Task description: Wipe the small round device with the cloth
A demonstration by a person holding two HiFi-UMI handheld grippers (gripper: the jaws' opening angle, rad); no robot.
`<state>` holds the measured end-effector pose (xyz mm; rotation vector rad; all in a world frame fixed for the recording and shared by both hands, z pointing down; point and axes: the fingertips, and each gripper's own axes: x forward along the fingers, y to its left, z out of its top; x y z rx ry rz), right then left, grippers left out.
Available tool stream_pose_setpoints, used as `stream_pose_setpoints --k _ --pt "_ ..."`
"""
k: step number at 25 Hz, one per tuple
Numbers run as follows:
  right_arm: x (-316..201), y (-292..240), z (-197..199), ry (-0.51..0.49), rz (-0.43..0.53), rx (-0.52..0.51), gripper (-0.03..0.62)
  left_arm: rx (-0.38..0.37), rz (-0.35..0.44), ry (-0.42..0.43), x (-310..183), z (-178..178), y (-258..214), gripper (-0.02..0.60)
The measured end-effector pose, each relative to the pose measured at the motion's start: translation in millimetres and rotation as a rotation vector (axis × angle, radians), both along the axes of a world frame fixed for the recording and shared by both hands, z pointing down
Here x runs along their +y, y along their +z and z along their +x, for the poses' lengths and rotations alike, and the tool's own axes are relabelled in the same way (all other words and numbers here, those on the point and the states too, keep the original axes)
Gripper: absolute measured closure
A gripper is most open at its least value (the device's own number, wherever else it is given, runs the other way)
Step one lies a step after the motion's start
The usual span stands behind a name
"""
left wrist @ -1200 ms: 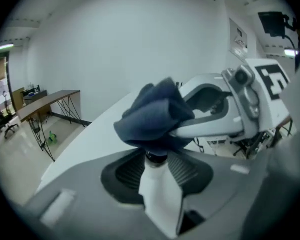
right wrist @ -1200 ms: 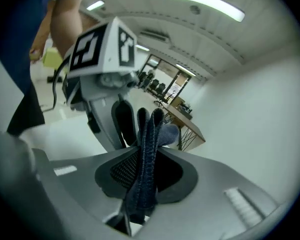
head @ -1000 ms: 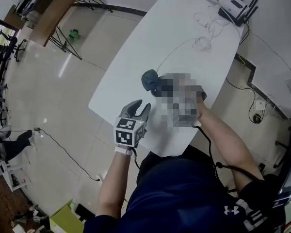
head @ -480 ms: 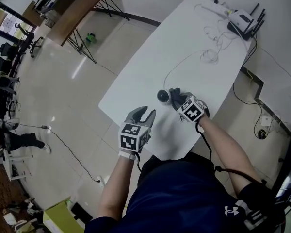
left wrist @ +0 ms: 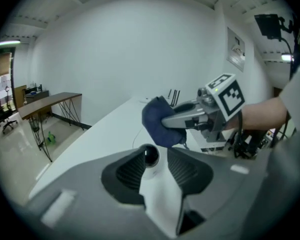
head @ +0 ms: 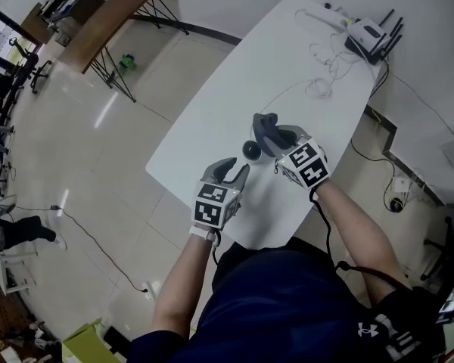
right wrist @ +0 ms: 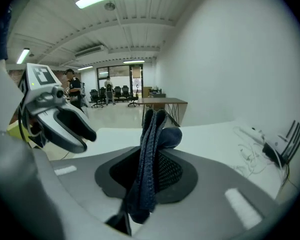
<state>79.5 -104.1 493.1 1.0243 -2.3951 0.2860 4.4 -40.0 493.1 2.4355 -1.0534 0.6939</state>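
- Left gripper [head: 231, 169]: jaws roughly half apart, gripping nothing.
- Device [left wrist: 150, 155]: a small dark ball. The left gripper view puts it in the gap at the jaw tips. The head view corrects this: it stands on the white table [head: 234, 97] just past those tips.
- Right gripper [right wrist: 151, 134]: jaws closed on the dark blue cloth [right wrist: 149, 154], which is folded and runs up between the pads. Only its own view shows this pinch.
- Left gripper view: the cloth bunches at the right gripper's tip, just above and behind the device. No view settles whether they touch.
- Far end of the table: a loose cable [head: 318, 85] and a router [head: 365, 30] with antennas.
- Right gripper view only: a wooden table [right wrist: 162, 102] and chairs [right wrist: 115, 93] deep in the room.
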Motion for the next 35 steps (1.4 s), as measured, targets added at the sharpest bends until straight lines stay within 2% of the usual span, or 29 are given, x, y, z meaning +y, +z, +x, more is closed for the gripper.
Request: stream_pose_setpoints --k 2,4,11,14,17,19,22,25,28,30,32,34,35 --pt "5.3 -19.1 -23.1 -0.049 0.033 0.011 0.514 0.029 0.002 0.032 -3.6 3.2 0.6 0.443" --pt "4.7 -16.3 -33.5 -0.058 0.020 0.041 0.514 0.057 0.005 0.061 -9.0 5.0 0.6 0.443" --pt "-1.7 50.7 16.5 0.117 -0.171 0.086 0.514 0.068 -0.007 0.116 -27.3 6.5 7.0 0.443" --pt "12.0 83.9 30.0 0.114 -0.258 0.098 0.514 0.044 -0.019 0.117 -30.4 8.9 10.8 0.443" --pt "21.5 110.4 36.6 0.078 -0.310 0.164 0.514 0.025 -0.034 0.102 -33.0 12.9 14.1 0.443" --pt "15.1 106.6 39.0 0.093 -0.278 0.164 0.514 0.009 -0.041 0.103 -32.3 16.9 16.7 0.443" --pt "-6.6 62.2 28.3 0.117 -0.149 0.038 0.514 0.004 -0.048 0.108 -33.3 21.8 18.3 0.443" --pt "-21.3 6.2 0.5 0.028 0.007 -0.033 0.514 0.008 -0.056 0.100 -33.3 23.2 18.0 0.443" --pt "-25.5 -33.3 -36.1 -0.161 0.082 -0.088 0.514 0.002 -0.056 0.097 -33.8 27.6 19.0 0.445" --pt "-17.9 -33.7 -59.0 -0.316 0.055 -0.066 0.514 -0.005 -0.063 0.103 -32.4 31.8 22.4 0.446" --pt "-15.3 -13.4 -66.5 -0.396 0.003 0.015 0.514 -0.013 -0.075 0.107 -28.9 33.4 26.6 0.448" --pt "-27.2 10.2 -53.9 -0.350 -0.052 0.055 0.514 -0.018 -0.082 0.111 -25.2 33.7 29.5 0.446" --pt "-35.7 20.8 -43.4 -0.297 -0.093 0.034 0.514 -0.020 -0.084 0.112 -23.9 33.8 30.6 0.446"
